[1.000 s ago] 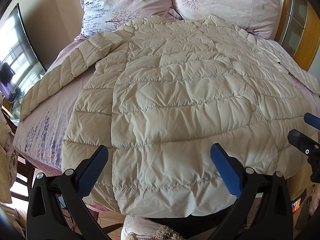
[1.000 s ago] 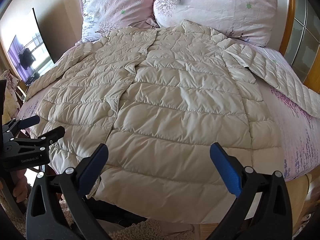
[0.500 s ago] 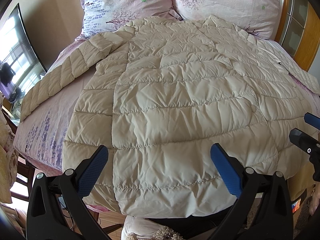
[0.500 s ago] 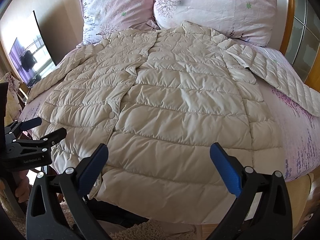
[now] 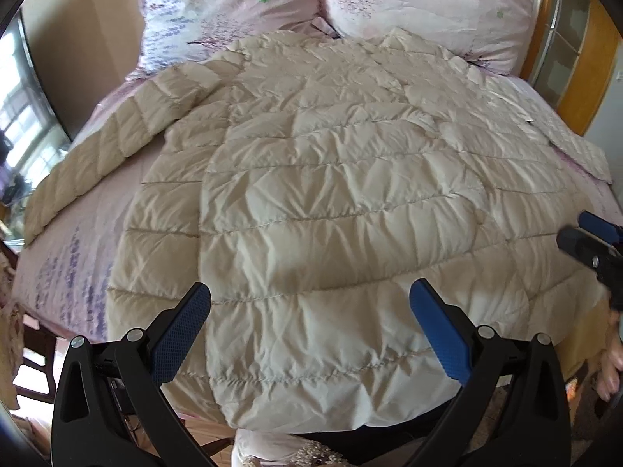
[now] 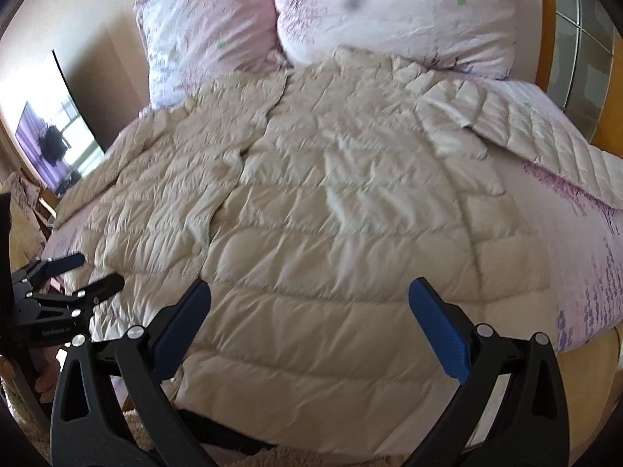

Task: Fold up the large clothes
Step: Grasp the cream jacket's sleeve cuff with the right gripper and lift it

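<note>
The left tool (image 5: 309, 327) and the right tool (image 6: 309, 327) both stood wide, holding nothing, above the near hem of one cream padded coat (image 5: 331, 202). The coat lay flat, front up, on the bed (image 6: 584, 272), both sleeves spread, collar touching two pillows (image 5: 420, 4). Folding seemed not yet begun; the next move probably called for gripping a sleeve or side edge.

Both wrist cams positioned at bed foot, aimed toward pillows (image 5: 424, 11), close above jacket (image 5: 331, 202) hem. Left view offset to jacket's left half, right view to right half. Shared: jacket centre, pillows; each gripper seen by other cam.
</note>
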`<state>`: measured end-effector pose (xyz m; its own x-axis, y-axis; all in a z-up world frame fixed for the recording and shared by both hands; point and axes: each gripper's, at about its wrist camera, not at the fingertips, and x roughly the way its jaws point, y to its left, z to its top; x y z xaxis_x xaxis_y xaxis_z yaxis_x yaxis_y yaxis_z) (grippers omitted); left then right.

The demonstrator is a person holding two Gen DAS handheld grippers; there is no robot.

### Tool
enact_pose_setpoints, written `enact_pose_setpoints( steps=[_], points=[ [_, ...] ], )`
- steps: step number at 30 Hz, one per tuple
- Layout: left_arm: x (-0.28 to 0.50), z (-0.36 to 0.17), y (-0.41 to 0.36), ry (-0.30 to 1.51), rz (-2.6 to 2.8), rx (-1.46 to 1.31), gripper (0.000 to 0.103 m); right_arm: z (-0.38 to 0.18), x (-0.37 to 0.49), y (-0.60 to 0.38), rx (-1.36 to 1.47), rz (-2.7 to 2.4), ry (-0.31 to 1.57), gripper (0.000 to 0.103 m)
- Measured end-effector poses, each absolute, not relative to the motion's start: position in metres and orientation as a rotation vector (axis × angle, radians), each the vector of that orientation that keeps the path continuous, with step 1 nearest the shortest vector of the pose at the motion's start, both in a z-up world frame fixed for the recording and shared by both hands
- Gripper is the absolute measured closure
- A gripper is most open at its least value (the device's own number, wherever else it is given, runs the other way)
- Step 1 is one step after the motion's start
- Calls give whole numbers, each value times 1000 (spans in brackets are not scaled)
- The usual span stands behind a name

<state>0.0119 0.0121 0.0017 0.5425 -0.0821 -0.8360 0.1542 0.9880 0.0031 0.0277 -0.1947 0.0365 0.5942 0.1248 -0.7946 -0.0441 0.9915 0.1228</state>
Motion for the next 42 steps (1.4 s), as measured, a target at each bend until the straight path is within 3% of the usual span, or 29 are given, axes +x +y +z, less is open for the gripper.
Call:
enact_pose_setpoints(
  steps=[6, 11, 17, 24, 31, 36, 42],
  points=[
    [23, 5, 17, 1001, -205, 39, 1, 47, 41, -261, 200, -70, 799, 2],
    [43, 0, 23, 1071, -264, -19, 1, 47, 52, -368, 503, -246, 743, 2],
    [63, 0, 32, 1060, -312, -104, 1, 29, 50, -503, 906, -444, 661, 26],
    [96, 2, 60, 1042, -299, -289, 1, 5, 52, -582, 1077, -599, 606, 46],
    [115, -1, 53, 1096, -298, -193, 1, 6, 61, -610, 1034, -693, 619, 66],
    [123, -2, 47, 1111, -307, -117, 1, 11, 80, -609, 930, -758, 661, 93],
    [129, 6, 50, 1093, -295, -77, 1, 51, 116, -569, 645, -766, 660, 98]
  ],
)
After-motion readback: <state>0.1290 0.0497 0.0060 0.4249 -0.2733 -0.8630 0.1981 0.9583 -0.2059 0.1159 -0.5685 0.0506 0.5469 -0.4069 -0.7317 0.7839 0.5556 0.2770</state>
